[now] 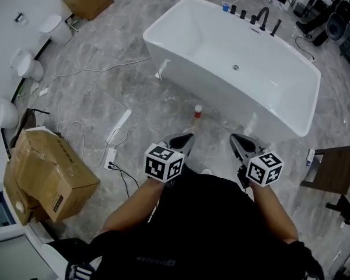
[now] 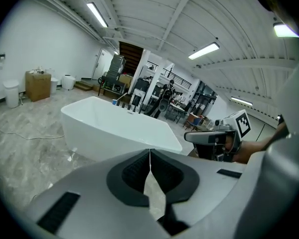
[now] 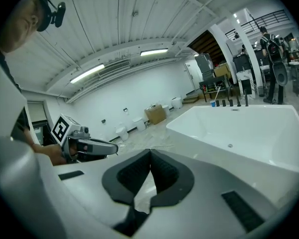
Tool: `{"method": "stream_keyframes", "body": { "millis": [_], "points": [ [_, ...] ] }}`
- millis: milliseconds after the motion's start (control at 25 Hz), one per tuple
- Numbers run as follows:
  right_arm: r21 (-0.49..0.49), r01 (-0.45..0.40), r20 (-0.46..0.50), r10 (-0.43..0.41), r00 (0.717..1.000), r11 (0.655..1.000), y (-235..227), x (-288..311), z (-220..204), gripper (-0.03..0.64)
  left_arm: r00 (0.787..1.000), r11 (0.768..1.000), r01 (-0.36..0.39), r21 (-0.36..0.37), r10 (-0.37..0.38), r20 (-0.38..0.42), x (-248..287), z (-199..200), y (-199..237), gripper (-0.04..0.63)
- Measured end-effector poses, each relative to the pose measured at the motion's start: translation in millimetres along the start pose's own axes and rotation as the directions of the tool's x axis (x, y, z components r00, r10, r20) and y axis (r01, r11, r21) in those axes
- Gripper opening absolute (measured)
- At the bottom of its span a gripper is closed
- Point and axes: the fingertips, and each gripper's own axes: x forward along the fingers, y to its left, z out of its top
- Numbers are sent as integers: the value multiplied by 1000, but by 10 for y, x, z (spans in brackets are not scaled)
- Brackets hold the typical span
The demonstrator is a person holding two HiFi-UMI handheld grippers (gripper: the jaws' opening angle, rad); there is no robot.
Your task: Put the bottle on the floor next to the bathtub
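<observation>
Glossy white bathtub (image 1: 210, 45); small red bottle (image 1: 198, 111) upright, marbled floor (image 1: 157, 107).

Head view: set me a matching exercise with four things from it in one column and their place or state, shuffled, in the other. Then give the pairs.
Things:
1. bottle
2. crumpled cardboard box
3. black faucet
4. left gripper

Place or state:
A. jaws together, nothing between them
B. on the far rim of the bathtub
C. upright on the floor, near the bathtub's near wall
D. on the floor at the picture's lower left

Pairs: 1-C, 2-D, 3-B, 4-A
</observation>
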Motion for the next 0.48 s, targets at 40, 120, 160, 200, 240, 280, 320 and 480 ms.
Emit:
{"method": "stream_keyframes", "body": {
  "millis": [40, 120, 160, 200, 240, 280, 320, 480],
  "points": [
    [-5, -9, -2, 9, 1000, 1000, 11, -54, -25, 37, 1000, 1000, -6, -6, 6, 6, -8, -33, -52, 18],
    [-13, -23, 0, 23, 1000, 1000, 28, -148, -54, 35, 1000, 1000, -17, -11, 17, 17, -29, -69, -147, 18],
    [-17, -26, 2, 26, 1000, 1000, 37, -184, -65, 37, 1000, 1000, -21, -11, 21, 21, -42, -82, -184, 18],
    [-20, -27, 4, 28, 1000, 999, 45, -210, -75, 35, 999, 1000, -24, -9, 24, 23, -55, -92, -211, 18],
    [-21, -29, 6, 29, 1000, 999, 53, -222, -83, 37, 999, 1000, -27, -6, 27, 23, -67, -100, -226, 18],
    [-20, -30, 7, 31, 1000, 999, 62, -227, -92, 37, 999, 1000, -30, -3, 30, 20, -77, -110, -234, 18],
    [-18, -33, 8, 33, 999, 999, 72, -232, -103, 37, 999, 999, -33, -1, 33, 14, -87, -123, -239, 18],
    [-18, -40, 18, 40, 999, 999, 126, -275, -130, 37, 999, 999, -37, 17, 37, -6, -138, -168, -291, 18]
  ]
}}
